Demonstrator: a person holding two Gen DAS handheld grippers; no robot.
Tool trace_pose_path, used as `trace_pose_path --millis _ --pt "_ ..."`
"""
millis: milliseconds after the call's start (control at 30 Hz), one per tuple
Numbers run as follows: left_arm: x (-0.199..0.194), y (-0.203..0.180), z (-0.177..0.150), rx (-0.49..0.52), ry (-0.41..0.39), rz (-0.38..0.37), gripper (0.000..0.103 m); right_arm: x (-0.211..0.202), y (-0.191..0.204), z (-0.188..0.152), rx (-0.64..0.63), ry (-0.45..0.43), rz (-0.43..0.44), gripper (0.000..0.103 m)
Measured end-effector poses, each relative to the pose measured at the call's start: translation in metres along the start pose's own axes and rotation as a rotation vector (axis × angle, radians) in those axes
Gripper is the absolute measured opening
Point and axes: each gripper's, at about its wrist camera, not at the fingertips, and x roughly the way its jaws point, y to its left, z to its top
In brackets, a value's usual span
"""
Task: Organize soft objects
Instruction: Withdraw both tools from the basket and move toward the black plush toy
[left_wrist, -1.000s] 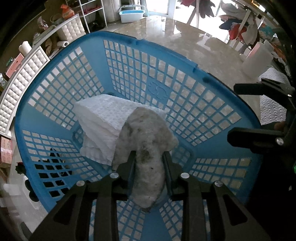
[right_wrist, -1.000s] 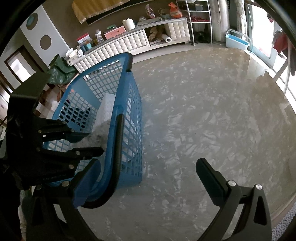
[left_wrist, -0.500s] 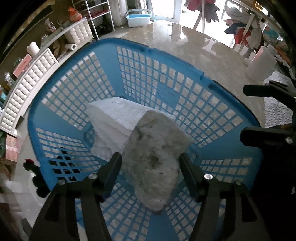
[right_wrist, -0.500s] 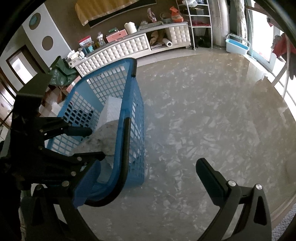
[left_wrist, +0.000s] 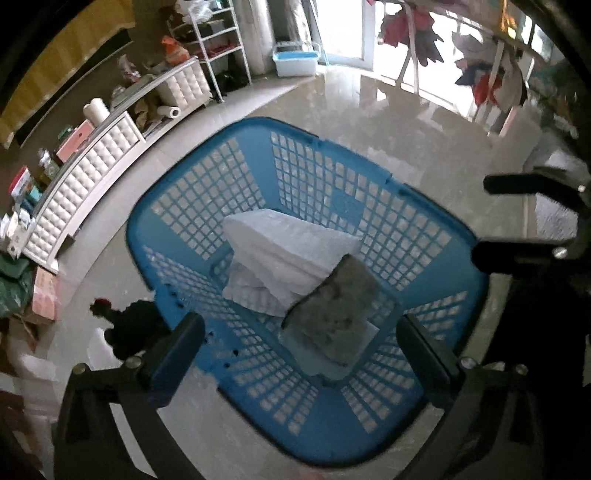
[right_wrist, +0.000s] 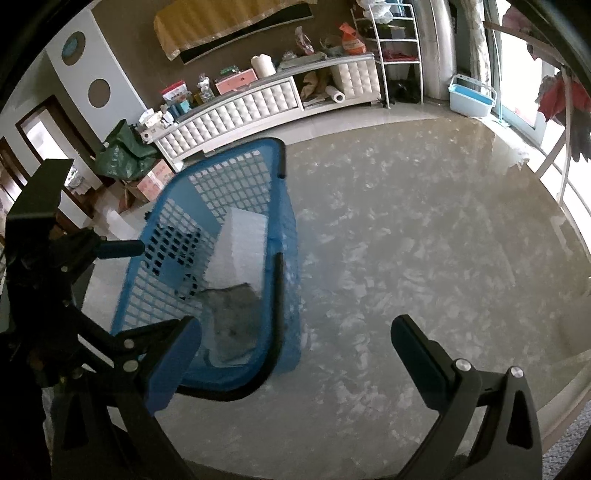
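Two soft things sit in the blue basket (left_wrist: 402, 236), centre frame: grey cloth (left_wrist: 332, 317) draped over the near end of the white folded pad (left_wrist: 288, 251), stacked to save room. Left gripper (left_wrist: 301, 345) hangs above it, fingers wide, holding nothing. Right gripper (right_wrist: 295, 354) is also wide and empty, over the floor (right_wrist: 424, 229) beside the basket, likely ready for the next item.

We find no text, label or number sharp enough to read; print on the boxes atop the white cabinet (right_wrist: 236, 110) is too blurred.
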Motion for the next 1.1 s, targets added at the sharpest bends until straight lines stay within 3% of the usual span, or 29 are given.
trace_pose_path --millis 433,600,867,1100 --pt "-0.062 0.021 -0.049 -0.168 -0.145 0.065 0.103 -0.006 0.036 -0.003 -0.081 -0.011 -0.048 0.103" --pt "-0.083 0.034 -0.070 -0.236 -0.206 0.046 0.103 -0.004 0.048 -0.005 -0.107 0.001 -0.060 0.103" --pt "-0.102 0.059 -0.101 -0.318 -0.251 0.081 0.103 0.001 0.079 -0.005 -0.184 -0.009 -0.091 0.103" --pt "-0.109 0.087 -0.129 -0.389 -0.265 0.103 0.103 0.021 0.111 0.000 -0.236 0.011 -0.063 0.103"
